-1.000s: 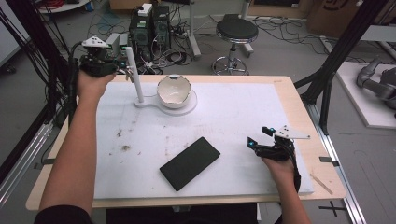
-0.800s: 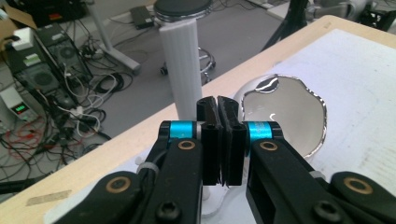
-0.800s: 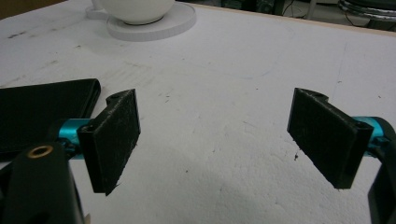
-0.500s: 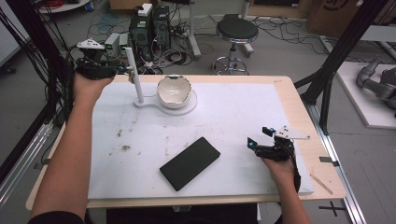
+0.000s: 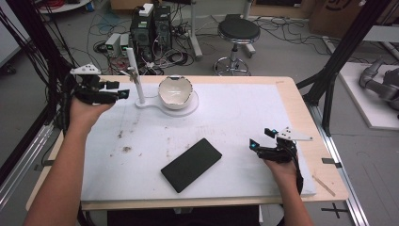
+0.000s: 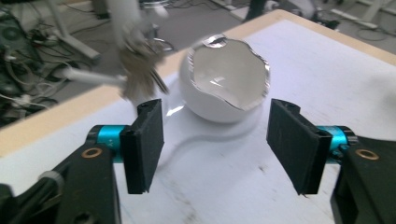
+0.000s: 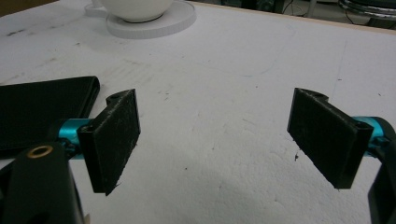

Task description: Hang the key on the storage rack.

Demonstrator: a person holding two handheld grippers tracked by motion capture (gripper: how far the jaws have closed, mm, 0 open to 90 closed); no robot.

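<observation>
Hovering at the far left corner of the table (image 5: pixel 291 94), the left gripper (image 5: pixel 123 93) points toward the white stand (image 5: pixel 155 101), just beside its upright post (image 5: pixel 134 75). Its jaws have just been opening and stand apart with nothing between them. In the left gripper view, the bunch of keys (image 6: pixel 140 74) hangs from the post, blurred, just beyond the left-hand jaw and apart from it. The eggshell-shaped white bowl (image 5: pixel 174 91) sits on the round base of the stand, beside the post; seen between the jaws in the left gripper view, the bowl (image 6: pixel 229 81) shows a jagged rim and lies farther off than the pads.

The right gripper (image 5: pixel 259 143) rests low over the white mat (image 5: pixel 235 117) near the right edge, held in the person's right hand (image 5: pixel 282 167). Its jaws are released and wide, with bare mat between them in the right gripper view. The flat black case (image 5: pixel 191 164) lies on the mat toward the near edge, well apart from the stand and a little to the left of the right gripper; its corner (image 7: pixel 42 112) appears behind the left-hand jaw there, not touched.
</observation>
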